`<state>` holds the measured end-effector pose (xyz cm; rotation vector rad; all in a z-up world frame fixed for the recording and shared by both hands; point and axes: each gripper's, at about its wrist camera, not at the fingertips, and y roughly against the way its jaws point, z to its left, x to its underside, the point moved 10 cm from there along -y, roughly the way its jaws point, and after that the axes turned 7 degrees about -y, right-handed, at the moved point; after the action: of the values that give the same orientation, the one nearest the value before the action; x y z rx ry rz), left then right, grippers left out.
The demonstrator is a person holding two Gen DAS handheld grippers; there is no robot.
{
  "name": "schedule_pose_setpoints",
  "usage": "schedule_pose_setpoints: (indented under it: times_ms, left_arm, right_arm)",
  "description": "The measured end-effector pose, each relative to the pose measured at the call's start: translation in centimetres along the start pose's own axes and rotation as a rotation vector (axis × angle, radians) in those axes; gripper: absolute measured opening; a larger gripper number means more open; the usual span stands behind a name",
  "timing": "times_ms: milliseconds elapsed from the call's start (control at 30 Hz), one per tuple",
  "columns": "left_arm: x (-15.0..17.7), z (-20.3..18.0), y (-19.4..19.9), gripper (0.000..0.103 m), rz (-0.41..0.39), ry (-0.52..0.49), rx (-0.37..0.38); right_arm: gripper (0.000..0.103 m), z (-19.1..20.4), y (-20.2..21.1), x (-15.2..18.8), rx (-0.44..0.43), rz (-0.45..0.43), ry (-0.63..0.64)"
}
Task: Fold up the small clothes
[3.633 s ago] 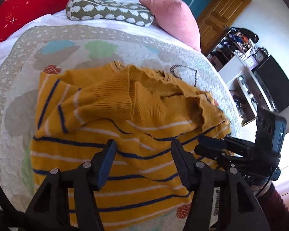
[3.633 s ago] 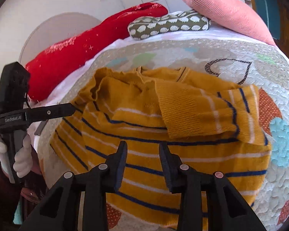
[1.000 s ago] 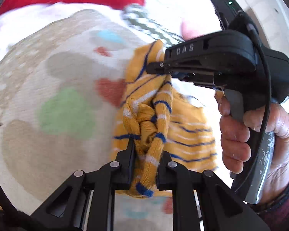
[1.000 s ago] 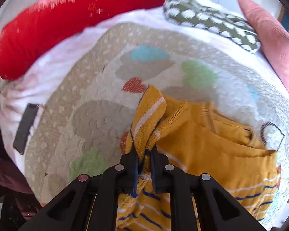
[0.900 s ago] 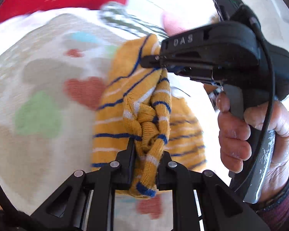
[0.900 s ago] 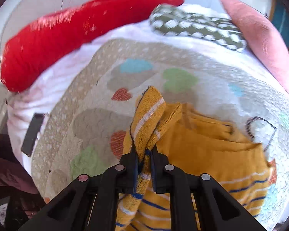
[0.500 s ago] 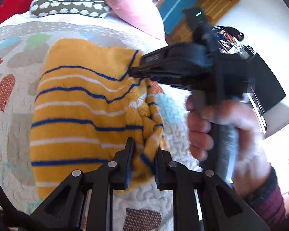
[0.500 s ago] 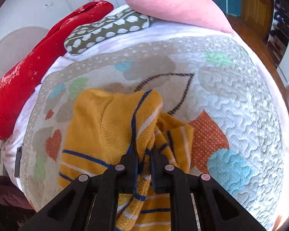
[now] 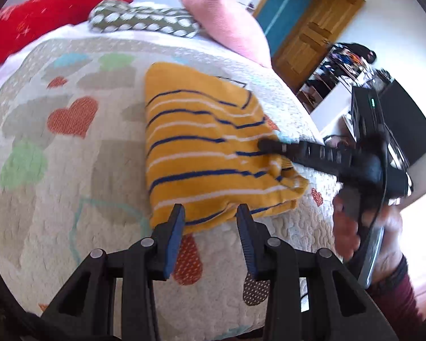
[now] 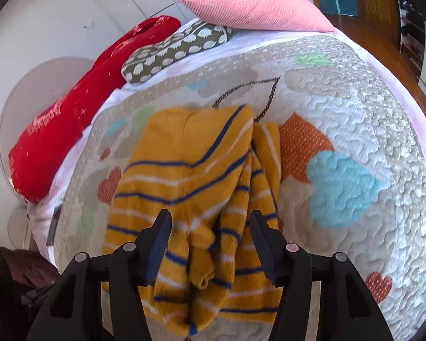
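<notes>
Half the folded sweater behind blurred right gripper

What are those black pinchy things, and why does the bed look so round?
Those are two grabbing tools, one in each of a person's hands. Each carries a wide-eyed camera, which bends the quilt into a ball shape. One picture looks along the left tool, the other along the right tool. In the left view you can also see the hand holding the right tool. On the quilt lies a folded yellow striped sweater. Behind it sit a red cushion, a spotted cushion and a pink pillow. Both tools are opening up and letting the sweater go, so nothing is pinched.
</notes>
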<state>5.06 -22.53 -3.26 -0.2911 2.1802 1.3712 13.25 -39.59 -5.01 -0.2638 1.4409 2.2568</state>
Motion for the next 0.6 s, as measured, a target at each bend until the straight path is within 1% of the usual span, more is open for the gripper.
schedule_pose_setpoints:
  times_ms: [33, 67, 100, 133, 200, 300, 367, 400, 500, 533, 600]
  left_arm:
    - [0.4, 0.4, 0.3, 0.035, 0.002, 0.022, 0.001]
    - [0.7, 0.8, 0.6, 0.035, 0.001, 0.033, -0.002]
    - [0.7, 1.1, 0.8, 0.035, -0.003, 0.038, -0.009]
    - [0.7, 1.5, 1.1, 0.035, -0.009, 0.037, -0.019]
    - [0.5, 1.9, 1.6, 0.036, -0.021, 0.035, -0.036]
    - [0.2, 2.8, 1.2, 0.038, -0.023, 0.05, -0.038]
    - [0.5, 2.6, 0.9, 0.038, -0.015, 0.053, -0.04]
    - [0.6, 2.6, 0.7, 0.038, -0.01, 0.051, -0.043]
    - [0.4, 2.4, -0.1, 0.039, 0.004, 0.035, -0.058]
    - [0.3, 2.4, -0.3, 0.039, 0.007, 0.033, -0.061]
    - [-0.1, 2.2, -0.8, 0.039, 0.009, 0.029, -0.063]
  right_arm:
    - [0.043, 0.2, -0.6, 1.5, -0.001, 0.028, 0.012]
    - [0.023, 0.5, -1.1, 2.6, -0.006, 0.054, 0.028]
    - [0.021, 0.3, -1.4, 3.3, 0.003, 0.064, 0.042]
    - [0.019, 0.0, -1.3, 3.6, 0.003, 0.054, 0.038]
    - [0.017, -1.0, -0.6, 3.6, -0.009, 0.03, -0.002]
    - [0.017, -3.2, -0.1, 3.5, -0.008, 0.004, -0.089]
    - [0.022, -3.9, -0.6, 4.1, -0.013, 0.02, -0.114]
    - [0.028, -4.0, -0.8, 4.3, -0.013, 0.026, -0.116]
    - [0.034, -4.4, 0.4, 4.5, -0.006, 0.009, -0.116]
    - [0.035, -4.6, 1.4, 4.3, 0.0, -0.011, -0.12]
    - [0.035, -4.7, 3.7, 3.4, 0.012, -0.093, -0.111]
